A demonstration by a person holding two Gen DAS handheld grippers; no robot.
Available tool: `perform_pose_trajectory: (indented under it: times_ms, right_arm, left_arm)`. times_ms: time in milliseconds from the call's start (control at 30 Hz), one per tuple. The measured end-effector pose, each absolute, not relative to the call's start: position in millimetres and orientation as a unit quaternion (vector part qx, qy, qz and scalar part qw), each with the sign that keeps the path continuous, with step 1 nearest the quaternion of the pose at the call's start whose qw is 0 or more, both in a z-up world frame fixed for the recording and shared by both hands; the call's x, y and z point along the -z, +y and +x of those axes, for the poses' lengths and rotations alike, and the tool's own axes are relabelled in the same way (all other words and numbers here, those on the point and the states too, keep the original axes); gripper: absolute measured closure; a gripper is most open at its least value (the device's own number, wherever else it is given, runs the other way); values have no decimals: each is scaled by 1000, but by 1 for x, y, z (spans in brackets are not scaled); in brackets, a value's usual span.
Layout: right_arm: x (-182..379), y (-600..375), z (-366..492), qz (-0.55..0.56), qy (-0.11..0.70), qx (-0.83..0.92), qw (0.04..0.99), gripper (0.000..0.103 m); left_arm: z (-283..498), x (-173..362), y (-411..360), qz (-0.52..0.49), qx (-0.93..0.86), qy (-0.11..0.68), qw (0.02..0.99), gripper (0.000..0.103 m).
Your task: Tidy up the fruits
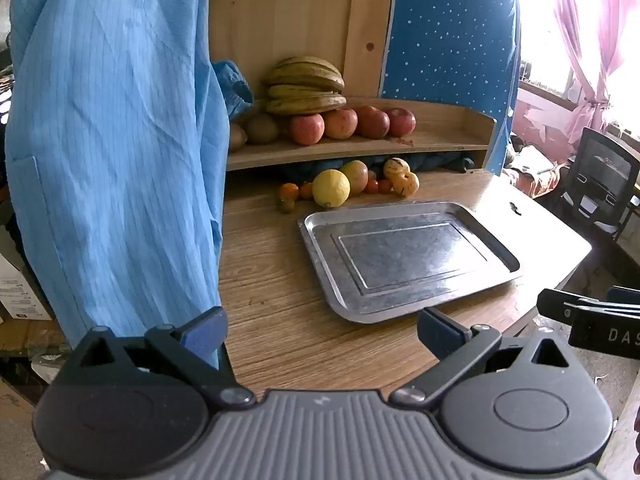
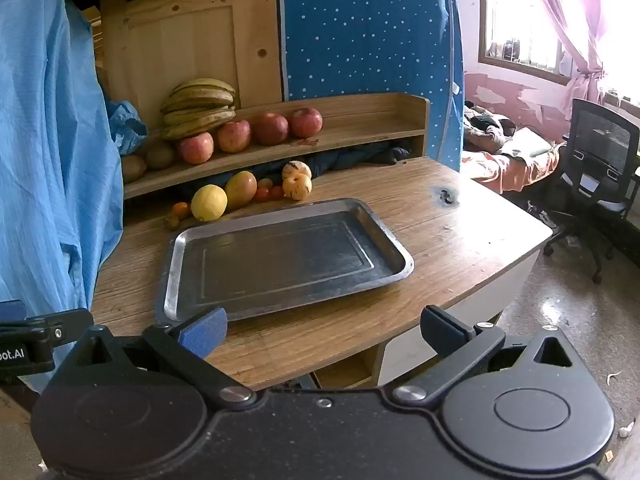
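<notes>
Left gripper [image 1: 322,332] jaws wide apart and empty, right gripper [image 2: 322,332] likewise, steel tray [image 2: 188,240] bare on wooden desk [image 2: 460,236], fruits [image 2: 209,202] piled behind it, lettering partly readable "DAS", "ot.AI"

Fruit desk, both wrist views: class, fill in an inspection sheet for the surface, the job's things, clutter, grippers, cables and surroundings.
Surface: wooden desk, dark mark near its far right.
Job's things: empty rectangular metal tray; behind it a yellow lemon, a mango, small tomatoes, two pale striped fruits; on the wooden shelf, bananas, four red apples, kiwis.
Clutter: blue garment hanging at the left.
Grippers: left gripper and right gripper both open, empty.
Cables: nothing seen.
Surroundings: black office chair, pink curtains, window.
</notes>
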State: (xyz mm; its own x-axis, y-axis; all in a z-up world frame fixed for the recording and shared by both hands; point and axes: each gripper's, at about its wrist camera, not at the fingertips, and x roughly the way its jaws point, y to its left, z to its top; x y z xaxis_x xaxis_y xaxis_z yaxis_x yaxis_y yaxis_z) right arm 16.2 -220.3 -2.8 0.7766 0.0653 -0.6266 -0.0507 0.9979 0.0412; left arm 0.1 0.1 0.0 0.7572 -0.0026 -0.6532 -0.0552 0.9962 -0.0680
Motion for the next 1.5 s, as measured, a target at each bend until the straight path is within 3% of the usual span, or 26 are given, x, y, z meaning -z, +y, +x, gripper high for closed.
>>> perform_pose_trajectory:
  times_ms: [1500]
  right_arm:
    - [4,-223,21,12,339,-31,940,0]
  left_arm:
    - [4,8,-1,-42,-15,356,933,0]
